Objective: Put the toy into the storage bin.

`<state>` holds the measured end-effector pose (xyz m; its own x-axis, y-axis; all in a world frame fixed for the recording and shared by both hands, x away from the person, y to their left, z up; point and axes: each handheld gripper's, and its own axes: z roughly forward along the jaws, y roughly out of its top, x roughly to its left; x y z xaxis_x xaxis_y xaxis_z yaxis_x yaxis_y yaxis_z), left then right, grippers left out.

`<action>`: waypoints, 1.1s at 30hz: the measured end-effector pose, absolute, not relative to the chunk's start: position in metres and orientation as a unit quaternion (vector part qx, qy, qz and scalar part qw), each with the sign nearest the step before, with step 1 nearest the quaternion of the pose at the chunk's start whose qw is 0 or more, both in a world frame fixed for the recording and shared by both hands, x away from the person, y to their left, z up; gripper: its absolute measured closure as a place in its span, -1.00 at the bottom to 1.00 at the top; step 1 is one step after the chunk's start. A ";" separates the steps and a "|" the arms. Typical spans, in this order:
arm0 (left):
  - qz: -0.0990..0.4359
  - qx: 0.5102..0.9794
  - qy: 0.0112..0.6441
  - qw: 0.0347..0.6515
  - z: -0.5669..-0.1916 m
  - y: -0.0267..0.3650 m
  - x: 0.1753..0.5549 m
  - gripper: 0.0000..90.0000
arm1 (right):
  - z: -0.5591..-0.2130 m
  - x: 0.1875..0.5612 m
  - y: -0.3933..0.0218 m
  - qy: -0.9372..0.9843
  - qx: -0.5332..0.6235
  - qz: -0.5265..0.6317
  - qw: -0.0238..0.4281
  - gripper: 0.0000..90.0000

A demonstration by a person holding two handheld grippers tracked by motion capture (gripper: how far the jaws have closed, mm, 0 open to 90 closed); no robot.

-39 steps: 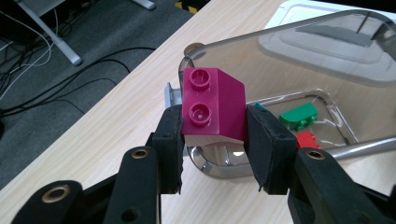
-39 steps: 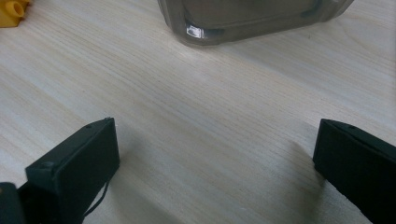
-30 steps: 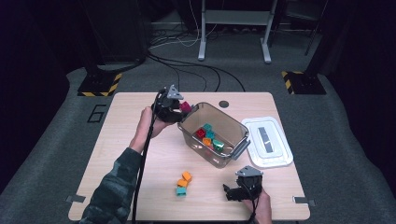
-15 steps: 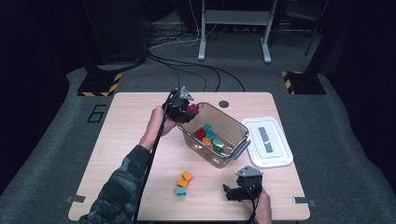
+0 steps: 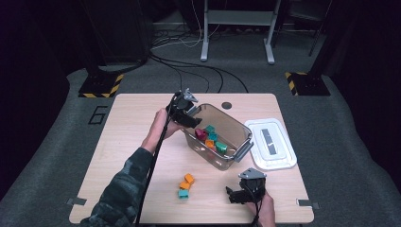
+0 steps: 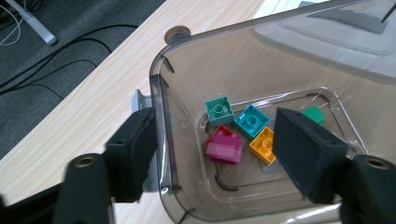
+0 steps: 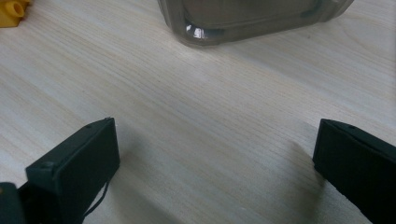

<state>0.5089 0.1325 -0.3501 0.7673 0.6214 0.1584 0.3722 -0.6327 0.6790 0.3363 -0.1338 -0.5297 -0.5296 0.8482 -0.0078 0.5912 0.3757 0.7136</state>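
Just changed: the left gripper (image 5: 190,115) has moved from the table's upper left, beside the bin, to above the bin's near-left corner, and its jaws have just been opening; the magenta brick (image 6: 224,145) it carried now lies free on the bin floor, nothing between the jaws
What it means: that brick looks delivered; by my reading the sorting goes on with the loose bricks left on the table
Left gripper state: released, jaws astride the bin's wall in the left gripper view, one outside, one over the inside
Right gripper: (image 5: 239,194) low in the high view near the table's front edge, jaws spread wide over bare wood, holding nothing
Clear bin: (image 5: 239,129) centre of the high view, lid off
Bin contents: magenta brick, green brick (image 6: 219,111), teal brick (image 6: 251,120), orange brick (image 6: 264,145), and another green one half hidden behind the jaw
White lid: (image 5: 270,143) flat on the table at the right, just beside the bin
Left on the table: orange bricks (image 5: 187,181) and a teal brick (image 5: 183,194), clustered lower centre, apart from the bin
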 end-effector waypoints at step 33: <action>0.221 0.867 0.304 0.329 -0.365 0.182 0.445 -0.77 | -0.530 0.336 -0.134 0.808 0.445 0.337 0.191 -1.00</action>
<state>0.4451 0.1817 -0.3651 0.7184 0.6712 0.1827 0.3814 -0.5996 0.7035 0.3364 -0.1339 -0.5297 -0.5315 0.8470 -0.0093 0.5897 0.3779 0.7138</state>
